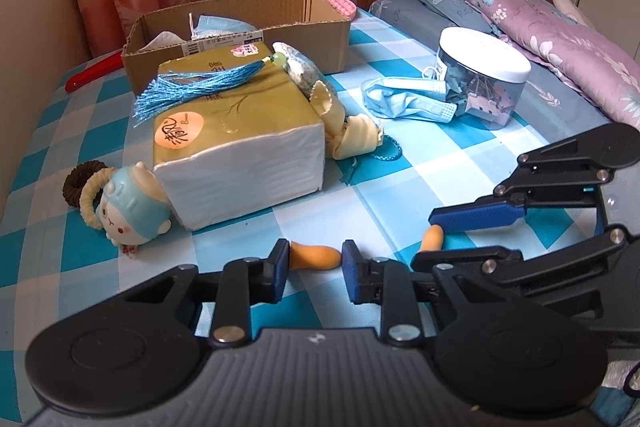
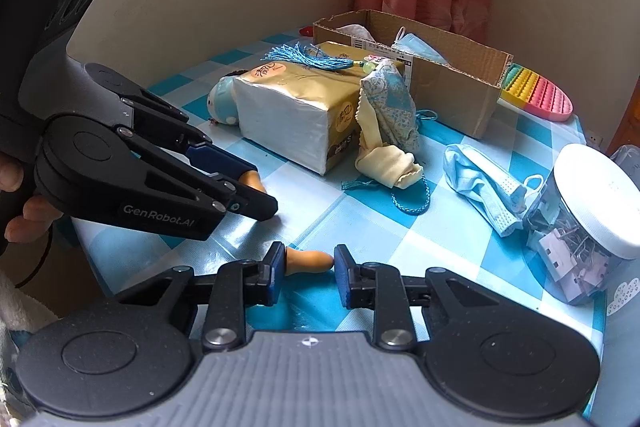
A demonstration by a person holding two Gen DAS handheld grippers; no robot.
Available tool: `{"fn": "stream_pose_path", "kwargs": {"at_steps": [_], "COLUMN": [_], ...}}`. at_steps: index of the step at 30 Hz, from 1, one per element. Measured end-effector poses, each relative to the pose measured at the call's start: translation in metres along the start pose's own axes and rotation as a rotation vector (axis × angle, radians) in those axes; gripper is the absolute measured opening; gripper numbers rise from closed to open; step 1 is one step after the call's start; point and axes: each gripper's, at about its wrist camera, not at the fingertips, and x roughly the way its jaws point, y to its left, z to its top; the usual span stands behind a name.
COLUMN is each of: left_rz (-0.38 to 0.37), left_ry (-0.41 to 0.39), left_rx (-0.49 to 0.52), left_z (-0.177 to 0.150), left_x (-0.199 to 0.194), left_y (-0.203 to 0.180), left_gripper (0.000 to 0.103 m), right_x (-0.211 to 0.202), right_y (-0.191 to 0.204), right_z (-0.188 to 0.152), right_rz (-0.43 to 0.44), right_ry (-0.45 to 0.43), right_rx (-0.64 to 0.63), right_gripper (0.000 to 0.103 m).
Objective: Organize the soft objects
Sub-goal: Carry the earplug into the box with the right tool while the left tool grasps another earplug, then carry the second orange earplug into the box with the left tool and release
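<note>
Two grippers are set low over the blue checked cloth (image 1: 400,195), and a soft orange piece (image 1: 312,254) is caught in each of them. The left gripper (image 1: 315,259) is pressed together on it, with a rounded, waisted length spanning from one blue pad to the other. The right gripper (image 2: 309,263) is closed in the same way on a similar orange length in its own view. An orange end is also seen poking out under each tool in the other's camera, but the stretch between is hidden, so whether one bent piece or two separate ones are held cannot be told. The piece lies at the near edge of the surface, well apart from the cardboard box (image 1: 240,59) at the back, in which a mask and some paper are already lying. A tissue pack (image 1: 236,131), a blue tassel (image 1: 192,87), a knotted yellow cloth (image 1: 352,135), a loose face mask (image 1: 400,99) and a jar of clips (image 1: 484,75) stand between. The orange piece is judged to be light, rubbery and easily squashed; its smooth skin may be slippery, and a bulbous end could be squeezed out of the pads if it is pinched too near the tip. A hold at the narrow waist, where the pads are seated between two swellings, is judged the safest. Little force is needed, and breakage is hardly to be feared, though overstretching is best avoided if both ends belong to one piece.
</note>
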Motion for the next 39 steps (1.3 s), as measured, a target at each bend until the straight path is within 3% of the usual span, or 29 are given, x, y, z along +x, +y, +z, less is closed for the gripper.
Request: {"fn": "stream_pose_path", "kwargs": {"at_steps": [13,23,32,33,34,36,39], "left_rz": [-0.029,-0.054,-0.002,0.006,0.013,0.017,0.026], "left_ry": [-0.001,-0.077,-0.1,-0.094,-0.092,-0.095,-0.098], "left_rx": [0.036,0.04,0.05,0.047,0.043,0.04,0.033], "left_z": [0.014,0.047,0.069,0.071,0.072,0.075,0.08], "left_x": [-0.027,-0.056,-0.06,-0.058,-0.058,-0.056,-0.053], "left_y": [0.002,0.01,0.026,0.028,0.03,0.034,0.038], "left_gripper": [0.027,0.027,0.027,0.027,0.027,0.027,0.027], "right_x": [-0.025,-0.025,0.025,0.031,0.035,0.04,0.037], "right_y": [-0.022,-0.059,-0.092,-0.095,-0.097,-0.098,-0.098], "right_z": [0.027,0.106,0.171,0.174,0.176,0.174,0.164], "right_rz": [-0.041,-0.118,-0.168,-0.175,-0.188,-0.188,-0.171], "right_ry": [-0.041,-0.158,-0.157,-0.148,-0.145,-0.141,-0.154], "right_rx": [-0.028,-0.073,-0.054,-0.045,-0.032,-0.009,0.032], "right_gripper": [0.031,0.031,0.032,0.036,0.054,0.077,0.1]}}
